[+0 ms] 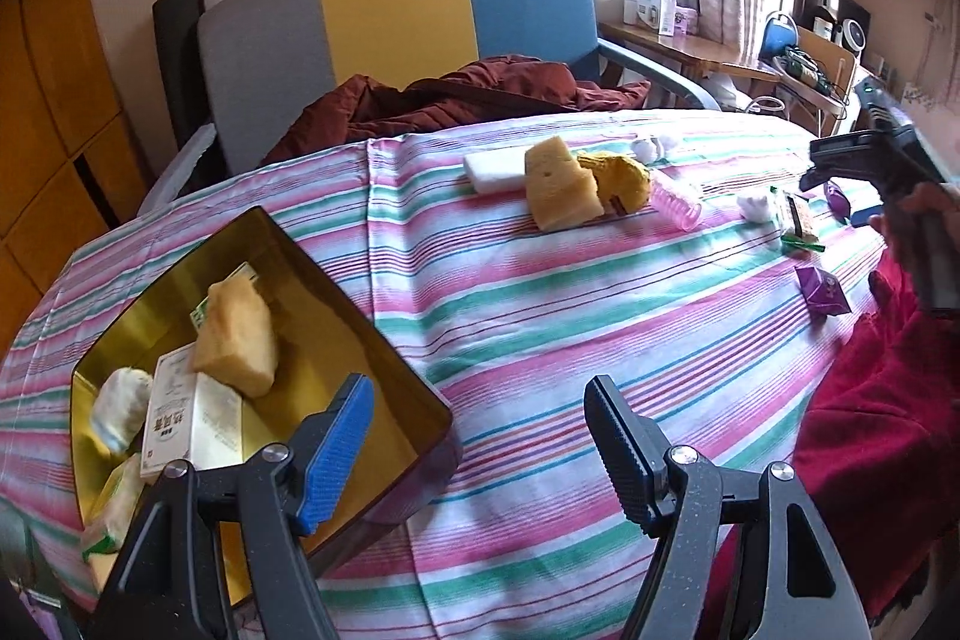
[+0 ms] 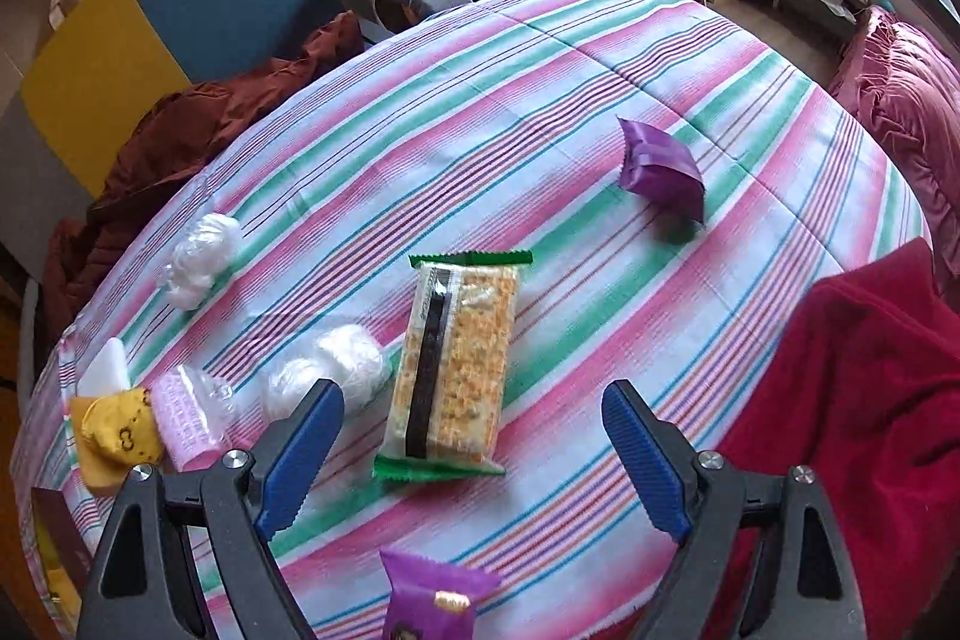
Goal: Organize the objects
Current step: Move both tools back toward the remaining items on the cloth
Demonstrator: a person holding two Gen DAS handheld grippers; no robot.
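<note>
Your left wrist view cuts off the near corner of the gold rectangular metal tin (image 1: 384,340) behind the gripper's own fingers, and the white printed carton (image 1: 180,412) inside it half covers whatever lies underneath; a tan sponge block (image 1: 237,337) leans on top of that carton. In your right wrist view, a purple foil packet (image 2: 429,601) is cropped by the lower edge, and the yellow wrapped item (image 2: 114,433) at the far left is partly out of frame. The striped pink-and-green cloth (image 2: 540,100) has open room beyond the green-edged cereal bar wrapper (image 2: 453,364), with only a second purple foil pouch (image 2: 660,169) lying well apart from it. A red fabric (image 2: 852,400) crowds the right edge. Your right gripper (image 2: 471,451) is spread wide and empty, fingers either side of the bar's near end, not touching. Your left gripper (image 1: 477,451) is also wide and empty, one finger over the tin's rim.
</note>
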